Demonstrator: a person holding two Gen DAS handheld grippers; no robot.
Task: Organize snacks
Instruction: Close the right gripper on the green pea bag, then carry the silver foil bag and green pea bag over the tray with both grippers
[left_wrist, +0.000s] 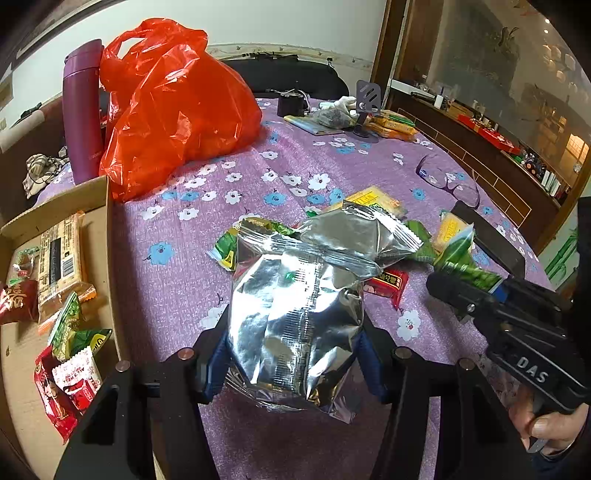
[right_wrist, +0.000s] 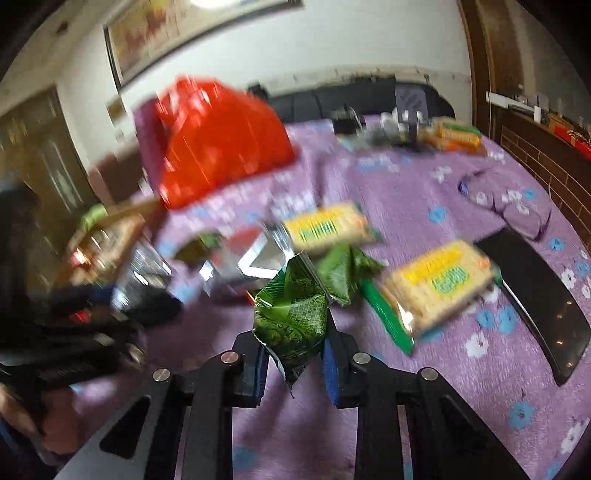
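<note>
My left gripper (left_wrist: 293, 354) is shut on a silver foil snack bag (left_wrist: 295, 317) and holds it above the purple flowered tablecloth (left_wrist: 295, 166). My right gripper (right_wrist: 293, 354) is shut on a small green snack packet (right_wrist: 291, 317); it also shows in the left wrist view (left_wrist: 465, 269) at the right. More snacks lie in a pile ahead: a second silver bag (left_wrist: 354, 232), yellow cracker packs (right_wrist: 439, 284) (right_wrist: 325, 225), green packets (right_wrist: 347, 273) and a red packet (left_wrist: 388, 284). A cardboard box (left_wrist: 107, 229) at the left holds several snacks.
A red plastic bag (left_wrist: 173, 107) and a purple flask (left_wrist: 79, 110) stand behind the box. Glasses (left_wrist: 447, 181) and a black phone (right_wrist: 543, 302) lie at the right. More packets and a phone stand (left_wrist: 367, 107) sit at the far edge. The right wrist view is motion-blurred.
</note>
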